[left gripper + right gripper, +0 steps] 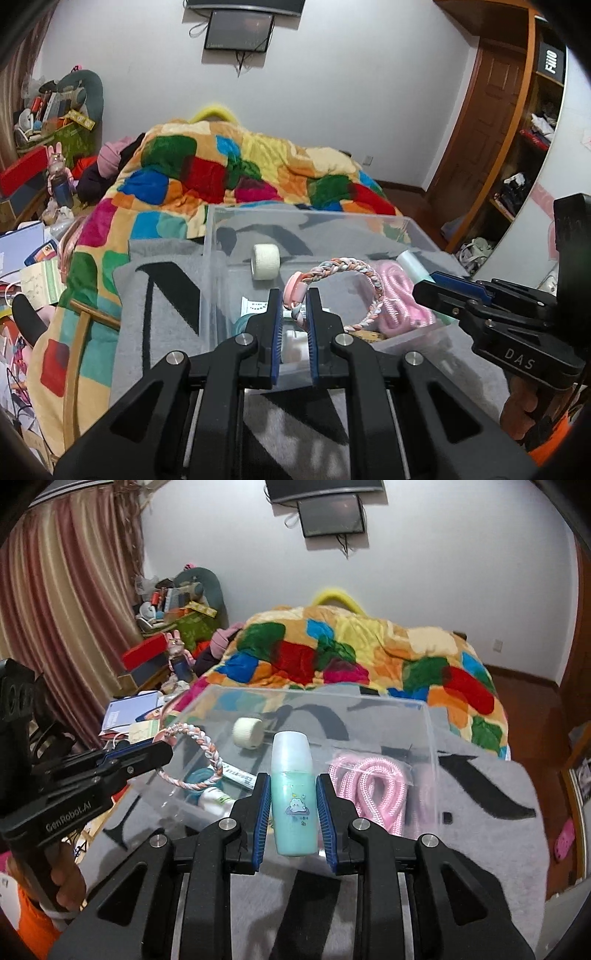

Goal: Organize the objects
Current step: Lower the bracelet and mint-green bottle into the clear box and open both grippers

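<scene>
My left gripper (294,297) is shut on a braided pastel hair hoop (347,273) with a pink end and holds it over a clear plastic box (218,236). The hoop also shows in the right wrist view (207,753). My right gripper (292,781) is shut on a teal bottle with a pale cap (293,794) and holds it upright above the box's near wall (430,731). In the box lie a cream tape roll (265,261), a pink rope in a bag (369,786) and a white tube (214,799).
The box stands on a grey blanket with black marks (480,794) on a bed. A patchwork quilt (229,166) lies behind it. Clutter, books and boxes (129,709) fill the left side. Wooden shelves (524,147) stand at the right.
</scene>
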A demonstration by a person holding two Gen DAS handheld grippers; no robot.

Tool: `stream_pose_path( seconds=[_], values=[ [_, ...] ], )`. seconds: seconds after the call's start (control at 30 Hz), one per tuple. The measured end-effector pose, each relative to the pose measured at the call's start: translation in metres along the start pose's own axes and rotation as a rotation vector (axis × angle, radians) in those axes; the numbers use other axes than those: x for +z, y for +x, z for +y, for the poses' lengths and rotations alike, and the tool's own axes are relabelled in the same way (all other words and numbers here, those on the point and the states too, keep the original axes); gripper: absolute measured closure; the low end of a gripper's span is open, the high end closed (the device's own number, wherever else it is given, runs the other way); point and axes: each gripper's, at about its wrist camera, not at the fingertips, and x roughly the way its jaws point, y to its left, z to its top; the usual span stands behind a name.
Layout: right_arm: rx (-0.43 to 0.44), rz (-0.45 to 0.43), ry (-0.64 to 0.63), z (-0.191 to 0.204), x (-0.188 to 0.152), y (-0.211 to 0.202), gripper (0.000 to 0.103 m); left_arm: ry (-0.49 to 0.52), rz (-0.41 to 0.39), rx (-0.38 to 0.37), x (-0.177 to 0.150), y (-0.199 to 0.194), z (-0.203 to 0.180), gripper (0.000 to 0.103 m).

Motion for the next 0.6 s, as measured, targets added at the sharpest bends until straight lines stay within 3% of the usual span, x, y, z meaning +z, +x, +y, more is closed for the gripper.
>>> stream_pose_path(
  seconds=[0.4,0.6],
  values=[
    [-0.001,0.022,-0.032,0.008,-0.005,0.004,0.082,0.056,0.026,-0.002,-0.007,0.007,-0.017,0.09],
    [0.008,-0.015,-0.053,0.011,-0.008,-0.016,0.078,0.067,-0.036,0.009,-0.008,-0.014,-0.022,0.069]
  ],
)
